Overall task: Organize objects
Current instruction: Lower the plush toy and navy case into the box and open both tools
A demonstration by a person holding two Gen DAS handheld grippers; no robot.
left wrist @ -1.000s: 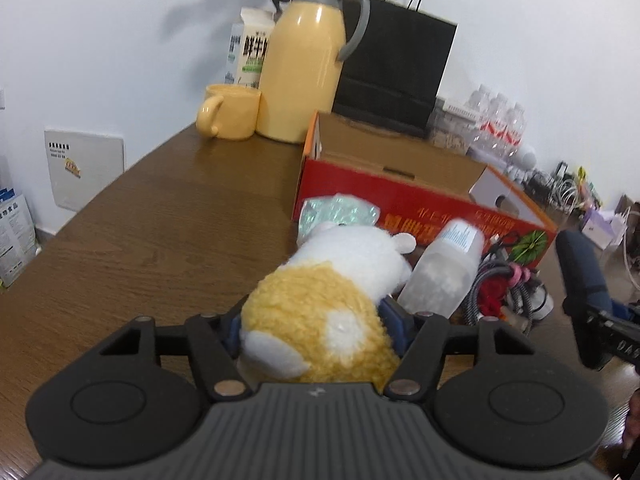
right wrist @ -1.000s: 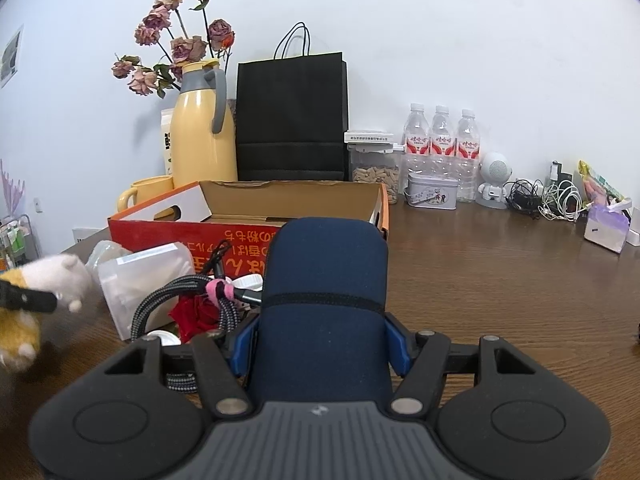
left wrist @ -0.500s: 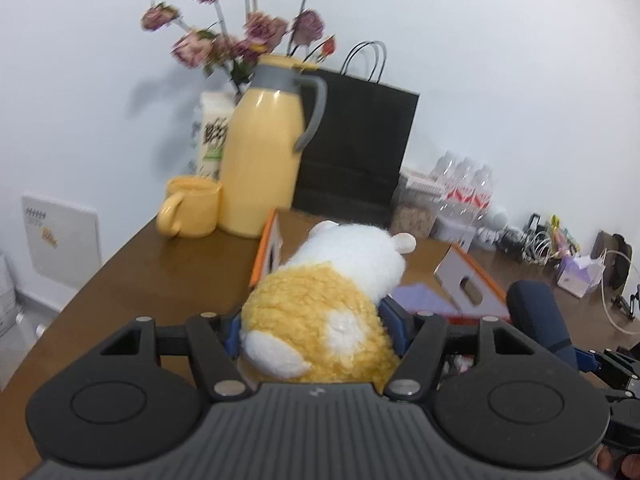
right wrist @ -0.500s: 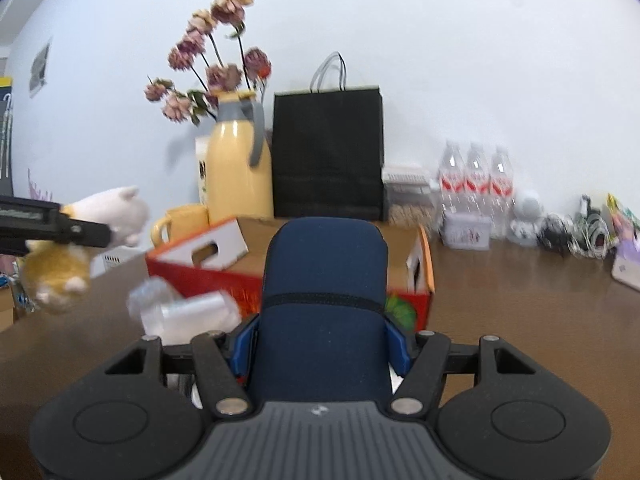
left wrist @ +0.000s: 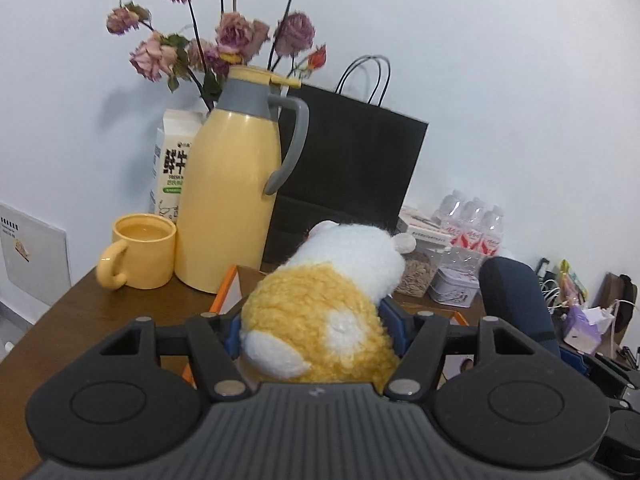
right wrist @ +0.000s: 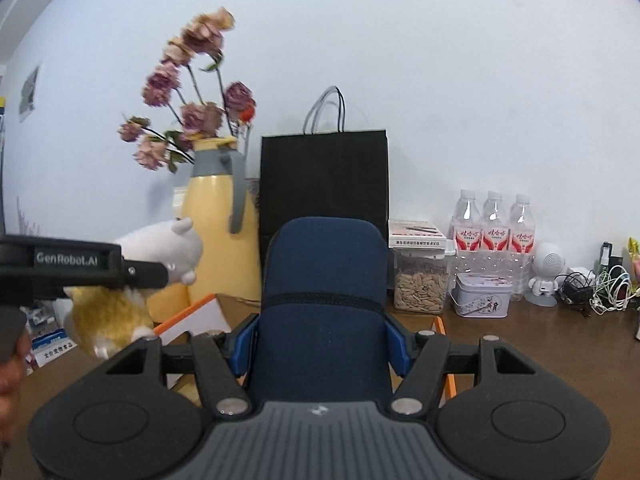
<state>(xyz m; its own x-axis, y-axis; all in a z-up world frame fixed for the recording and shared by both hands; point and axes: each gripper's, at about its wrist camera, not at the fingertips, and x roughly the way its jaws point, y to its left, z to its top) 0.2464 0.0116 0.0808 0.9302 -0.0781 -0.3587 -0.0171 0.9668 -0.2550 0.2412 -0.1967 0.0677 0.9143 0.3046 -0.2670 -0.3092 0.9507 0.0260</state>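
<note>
Left gripper [left wrist: 316,320] is clamped on a yellow-and-white plush toy [left wrist: 332,304], held in the air above the orange-rimmed cardboard box [left wrist: 230,284]. Right gripper [right wrist: 322,336] is clamped on a dark blue pouch [right wrist: 324,300], raised over the same box. Behind them on the bench [right wrist: 540,344] stand a yellow thermos [left wrist: 228,200], a yellow mug [left wrist: 140,256] and a black paper bag [right wrist: 324,176].

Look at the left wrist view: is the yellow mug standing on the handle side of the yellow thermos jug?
No, the yellow mug stands left of the yellow thermos jug, whose grey handle faces right toward the black paper bag.
</note>
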